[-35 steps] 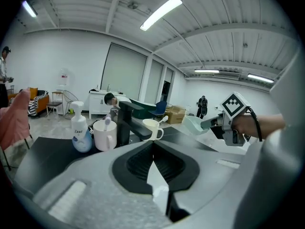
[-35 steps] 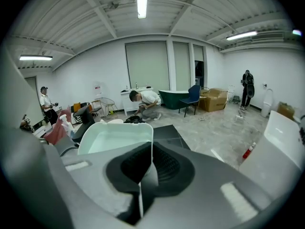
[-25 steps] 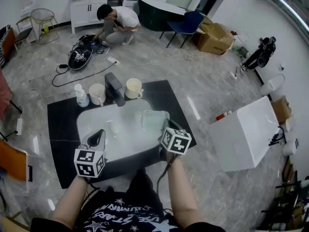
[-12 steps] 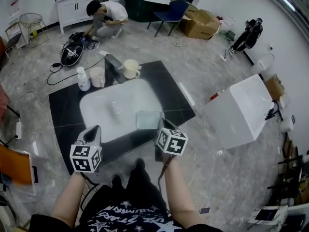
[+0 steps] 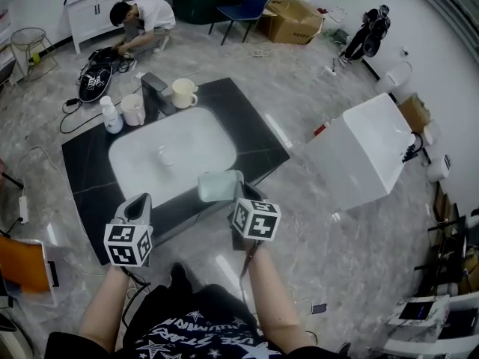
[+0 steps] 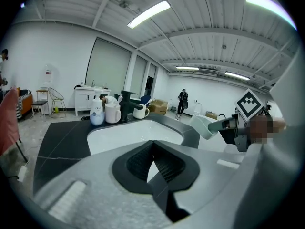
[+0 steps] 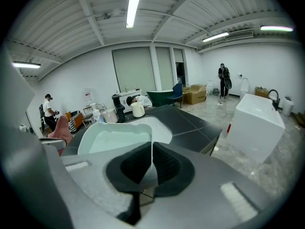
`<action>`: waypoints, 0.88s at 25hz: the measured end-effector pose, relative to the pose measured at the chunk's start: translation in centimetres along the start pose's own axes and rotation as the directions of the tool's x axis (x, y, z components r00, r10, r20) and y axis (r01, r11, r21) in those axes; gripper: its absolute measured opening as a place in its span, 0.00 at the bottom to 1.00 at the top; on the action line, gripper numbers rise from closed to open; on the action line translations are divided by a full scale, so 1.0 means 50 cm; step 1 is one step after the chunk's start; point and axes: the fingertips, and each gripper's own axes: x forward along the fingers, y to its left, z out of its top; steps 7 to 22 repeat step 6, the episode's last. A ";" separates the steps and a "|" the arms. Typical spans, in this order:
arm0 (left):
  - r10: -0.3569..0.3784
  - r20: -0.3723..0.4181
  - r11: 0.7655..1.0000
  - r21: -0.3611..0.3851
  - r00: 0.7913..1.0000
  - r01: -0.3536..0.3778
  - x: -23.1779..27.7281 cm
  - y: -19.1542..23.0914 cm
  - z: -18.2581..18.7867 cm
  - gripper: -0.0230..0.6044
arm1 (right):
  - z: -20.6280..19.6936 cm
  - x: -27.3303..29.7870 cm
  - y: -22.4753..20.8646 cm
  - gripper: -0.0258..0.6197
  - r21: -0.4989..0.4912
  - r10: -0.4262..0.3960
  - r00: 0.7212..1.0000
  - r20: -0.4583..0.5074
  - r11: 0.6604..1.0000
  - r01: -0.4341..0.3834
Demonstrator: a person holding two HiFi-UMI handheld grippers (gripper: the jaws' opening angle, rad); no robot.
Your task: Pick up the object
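A pale green, translucent rectangular container (image 5: 215, 186) hangs over the front edge of the black countertop (image 5: 251, 129). My right gripper (image 5: 239, 194) is shut on its near rim. In the right gripper view the thin wall of the container (image 7: 114, 140) runs between the pads of that right gripper (image 7: 151, 165). My left gripper (image 5: 141, 205) hovers at the counter's front left, apart from the container. Seen along its own jaws, the left gripper (image 6: 153, 162) is shut with nothing between the pads, and the container (image 6: 204, 126) shows to its right.
A white sink basin (image 5: 202, 137) is set in the countertop, with a small drain piece (image 5: 165, 155) inside. Behind it stand a black faucet (image 5: 155, 88), two mugs (image 5: 182, 92), (image 5: 133, 109) and a bottle (image 5: 111, 115). A white box (image 5: 359, 155) stands at right. A person (image 5: 142, 17) crouches far back.
The right gripper has carried the container from over the basin's right side back toward me, past the counter's front edge. Both grippers have drawn away from the sink.
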 end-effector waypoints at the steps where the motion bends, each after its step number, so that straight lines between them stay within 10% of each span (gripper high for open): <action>1: 0.000 -0.001 1.000 0.001 1.000 0.000 -0.002 -0.007 -0.003 0.05 | -0.005 -0.006 -0.003 0.05 -0.001 0.003 1.000 -0.001 1.000 -0.003; 22: 0.008 -0.010 1.000 -0.006 1.000 -0.009 -0.020 -0.039 -0.022 0.05 | -0.035 -0.041 -0.022 0.05 -0.006 0.016 1.000 -0.014 1.000 -0.016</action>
